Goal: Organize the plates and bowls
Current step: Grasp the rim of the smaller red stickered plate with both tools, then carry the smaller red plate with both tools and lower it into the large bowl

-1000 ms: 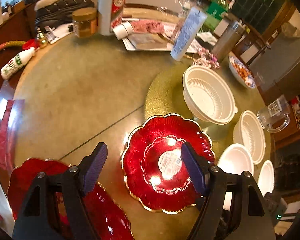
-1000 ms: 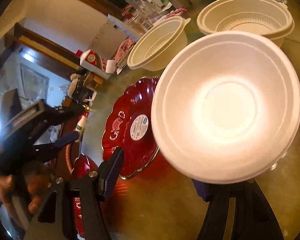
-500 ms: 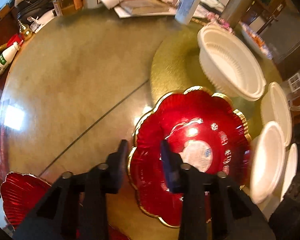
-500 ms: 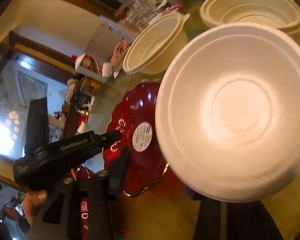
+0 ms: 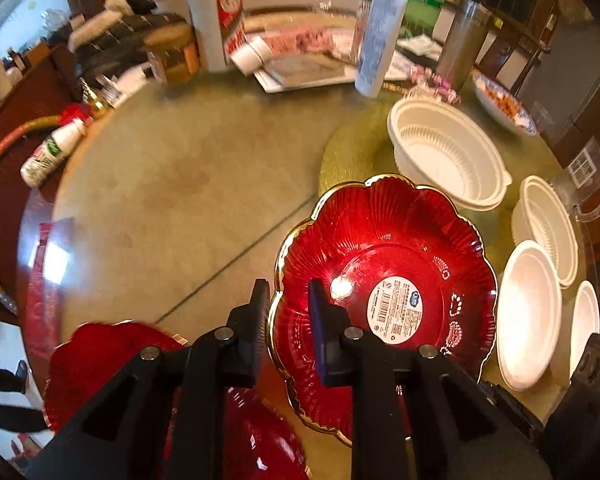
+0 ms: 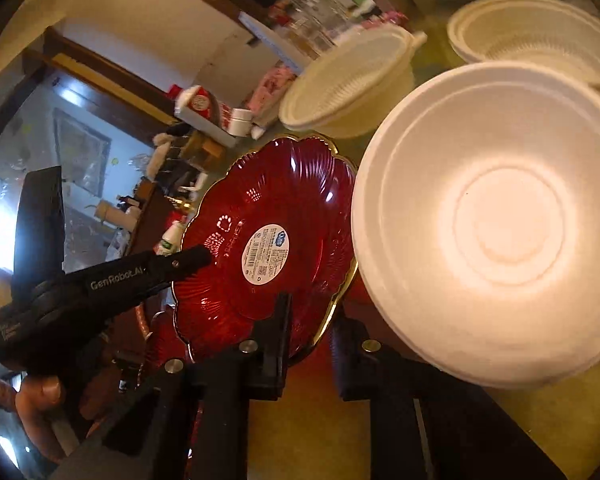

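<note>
A red scalloped plate [image 5: 380, 240] with a gold rim and a white sticker is tipped up off the round table [image 5: 180, 184]. My left gripper [image 5: 288, 312] is closing, its pads pressing the plate's left rim. The right wrist view shows the same plate [image 6: 268, 184] with the left gripper's fingertip [image 6: 196, 258] on its far edge. The near gold rim sits between the closing jaws of my right gripper [image 6: 312, 340]. A white foam bowl [image 6: 500, 220] stands just right of that gripper. A second red plate [image 5: 100, 360] lies under my left gripper.
Two ribbed white plastic bowls [image 5: 444, 160] [image 5: 548, 228] and another foam bowl [image 5: 584, 328] stand to the right. At the table's far side stand a white bottle [image 5: 220, 12], a tube [image 5: 380, 28], a tumbler [image 5: 460, 44], a food dish [image 5: 504, 104] and a glass mug [image 5: 588, 188]. A hand [image 6: 40, 396] holds the left gripper.
Both grippers' jaws have drawn in from wide apart. The left gripper came onto the red plate's left rim, and that side of the plate has tipped upward.
</note>
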### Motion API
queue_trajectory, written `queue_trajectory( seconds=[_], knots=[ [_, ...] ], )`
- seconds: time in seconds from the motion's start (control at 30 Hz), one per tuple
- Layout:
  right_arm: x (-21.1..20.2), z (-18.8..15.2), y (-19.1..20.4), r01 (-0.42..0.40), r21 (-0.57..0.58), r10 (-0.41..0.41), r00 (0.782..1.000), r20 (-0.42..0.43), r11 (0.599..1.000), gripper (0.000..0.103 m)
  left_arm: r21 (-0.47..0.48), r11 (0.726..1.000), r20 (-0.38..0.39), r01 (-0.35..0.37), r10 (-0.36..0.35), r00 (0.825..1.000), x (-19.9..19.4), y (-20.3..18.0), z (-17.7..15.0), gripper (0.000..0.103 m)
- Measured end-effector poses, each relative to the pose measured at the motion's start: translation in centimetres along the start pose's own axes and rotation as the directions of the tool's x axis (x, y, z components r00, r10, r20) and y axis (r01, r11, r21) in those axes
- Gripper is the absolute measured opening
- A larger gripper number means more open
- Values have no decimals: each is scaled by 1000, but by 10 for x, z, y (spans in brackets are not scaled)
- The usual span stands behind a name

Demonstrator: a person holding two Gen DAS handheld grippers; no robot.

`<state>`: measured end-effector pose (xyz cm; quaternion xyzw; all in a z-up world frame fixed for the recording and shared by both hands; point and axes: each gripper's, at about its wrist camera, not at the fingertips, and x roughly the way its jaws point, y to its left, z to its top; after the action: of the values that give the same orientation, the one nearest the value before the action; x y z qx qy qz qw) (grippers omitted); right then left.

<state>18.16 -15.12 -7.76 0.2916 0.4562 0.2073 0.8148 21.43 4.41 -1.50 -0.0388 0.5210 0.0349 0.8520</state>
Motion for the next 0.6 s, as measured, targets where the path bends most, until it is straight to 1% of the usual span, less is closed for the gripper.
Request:
queue_trajectory(
  seconds=[0.13,0.23,0.37,0.5,0.6],
  knots=[
    [-9,-3,12,-10,-49,11,1000,29,999,15,-21,1000,59,9,-8,998,-22,7,-11,16],
    [-17,-5,24,-5,-94,11,998,57,996,14,-44,999,113,18,-13,993,-40,12,-22,15],
    [-31,-12,44,23,-173,-4,994,108,985,13,-63,998,195,13,-1,981,-63,19,-40,15],
    [-43,-21,60,40,-229,-8,990,141,973,13,-82,996,233,30,-10,972,-75,29,-53,15],
    [-49,-29,70,50,-254,-13,989,148,966,13,-90,995,251,36,-13,968,-80,38,-62,16]
  ],
)
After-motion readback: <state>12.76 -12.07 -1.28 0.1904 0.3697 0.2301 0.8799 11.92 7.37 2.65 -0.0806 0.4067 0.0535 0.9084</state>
